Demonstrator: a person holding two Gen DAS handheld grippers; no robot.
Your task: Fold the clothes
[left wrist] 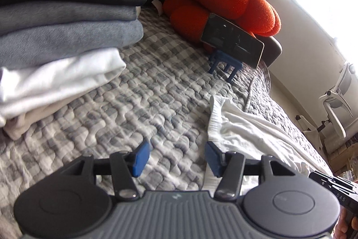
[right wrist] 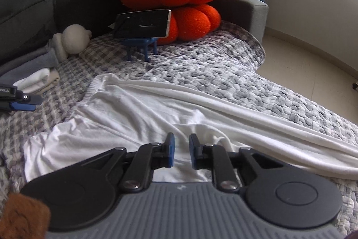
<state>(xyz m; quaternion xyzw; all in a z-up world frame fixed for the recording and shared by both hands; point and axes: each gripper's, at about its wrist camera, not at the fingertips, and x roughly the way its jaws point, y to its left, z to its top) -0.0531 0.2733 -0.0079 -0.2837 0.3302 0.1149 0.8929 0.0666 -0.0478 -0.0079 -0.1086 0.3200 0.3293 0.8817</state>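
White garment (right wrist: 138, 118) lies under right gripper's (right wrist: 181, 150) parted jaws

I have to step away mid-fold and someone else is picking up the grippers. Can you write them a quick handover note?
Left gripper: open, empty, over the checked quilt, beside the white garment.
Right gripper: open, empty, low over that garment.
Done: folded stack sits on the left of the quilt.
Left: the white garment lies spread out and rumpled, not yet folded; fold it and add it to the stack.
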